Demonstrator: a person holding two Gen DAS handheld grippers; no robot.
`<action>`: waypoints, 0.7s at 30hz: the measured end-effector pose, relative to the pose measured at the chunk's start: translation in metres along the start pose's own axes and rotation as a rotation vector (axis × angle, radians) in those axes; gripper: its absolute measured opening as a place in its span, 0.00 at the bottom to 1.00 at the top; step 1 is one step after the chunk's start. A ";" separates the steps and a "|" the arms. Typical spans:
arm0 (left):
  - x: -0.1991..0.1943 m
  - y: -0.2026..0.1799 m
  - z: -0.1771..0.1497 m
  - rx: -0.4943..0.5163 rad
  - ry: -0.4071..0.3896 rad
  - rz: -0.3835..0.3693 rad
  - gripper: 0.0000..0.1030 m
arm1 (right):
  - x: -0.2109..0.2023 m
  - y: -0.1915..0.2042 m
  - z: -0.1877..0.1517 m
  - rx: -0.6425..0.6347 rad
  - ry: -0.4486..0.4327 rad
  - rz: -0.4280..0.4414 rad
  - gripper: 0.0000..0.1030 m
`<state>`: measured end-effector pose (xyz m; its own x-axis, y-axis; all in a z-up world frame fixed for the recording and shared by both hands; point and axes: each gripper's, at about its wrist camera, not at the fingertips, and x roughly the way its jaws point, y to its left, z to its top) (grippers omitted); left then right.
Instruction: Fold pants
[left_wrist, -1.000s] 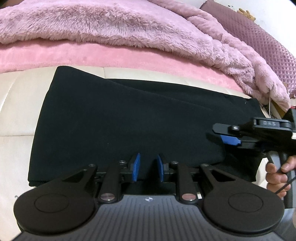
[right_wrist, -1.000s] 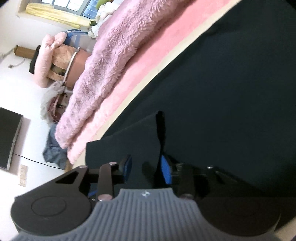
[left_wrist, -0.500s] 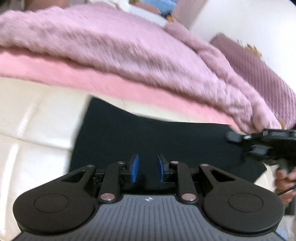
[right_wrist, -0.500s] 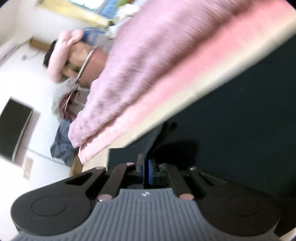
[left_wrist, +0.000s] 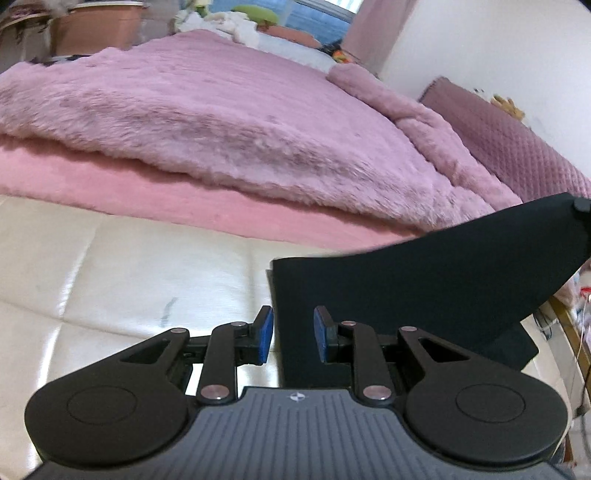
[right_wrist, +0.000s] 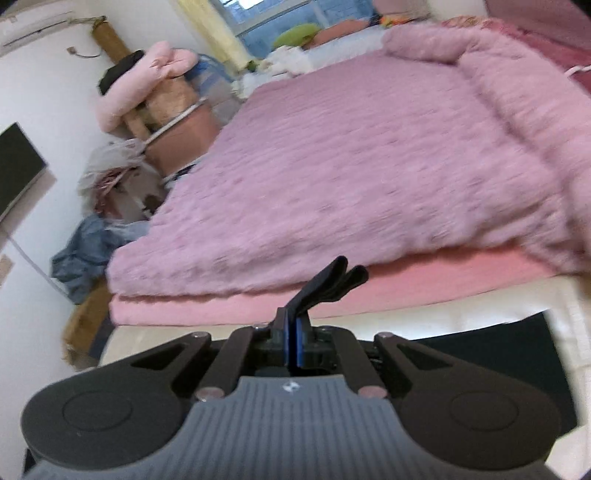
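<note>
I see a cream padded bench (left_wrist: 110, 280) with stitched seams. Black pants (left_wrist: 388, 295) lie on its right part, one end lifted off the surface towards the right edge. Along the bench's far edge sits a bed, with a pink sheet (left_wrist: 110, 184) under a fluffy pink blanket (left_wrist: 221, 118).
</note>
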<state>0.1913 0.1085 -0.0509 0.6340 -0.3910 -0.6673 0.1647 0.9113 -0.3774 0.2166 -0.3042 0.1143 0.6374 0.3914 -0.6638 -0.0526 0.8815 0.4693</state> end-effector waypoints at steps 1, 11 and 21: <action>0.006 -0.006 0.001 0.014 0.009 -0.006 0.25 | -0.008 -0.011 0.004 0.005 -0.002 -0.018 0.00; 0.068 -0.065 0.002 0.138 0.100 -0.028 0.25 | -0.024 -0.155 -0.003 0.094 0.041 -0.184 0.00; 0.125 -0.078 -0.020 0.204 0.205 0.052 0.21 | 0.051 -0.240 -0.053 0.114 0.138 -0.309 0.00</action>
<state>0.2424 -0.0139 -0.1182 0.4829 -0.3423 -0.8060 0.2975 0.9298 -0.2167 0.2210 -0.4816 -0.0626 0.4993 0.1494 -0.8534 0.2179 0.9317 0.2906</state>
